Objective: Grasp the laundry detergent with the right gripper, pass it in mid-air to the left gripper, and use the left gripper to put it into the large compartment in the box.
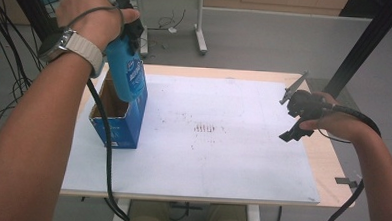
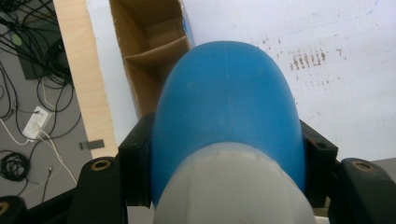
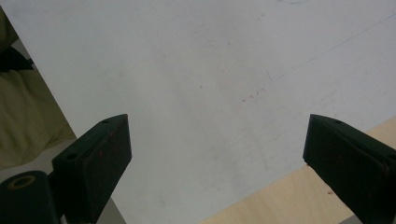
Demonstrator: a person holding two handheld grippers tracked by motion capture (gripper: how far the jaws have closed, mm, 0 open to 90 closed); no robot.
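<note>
Blue bottle upright, base down.

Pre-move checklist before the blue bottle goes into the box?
1. Grip: left gripper clamped on the blue bottle, jaws on both sides: ok.
2. Bottle above the open cardboard box: ok.
3. Compartments: divider visible inside; whether the target cell is free: cannot tell.
4. Box upright on the white sheet: ok.
5. Right gripper open, apart from the box: ok.
6. Cable hangs beside the box; snag risk: cannot tell.
</note>
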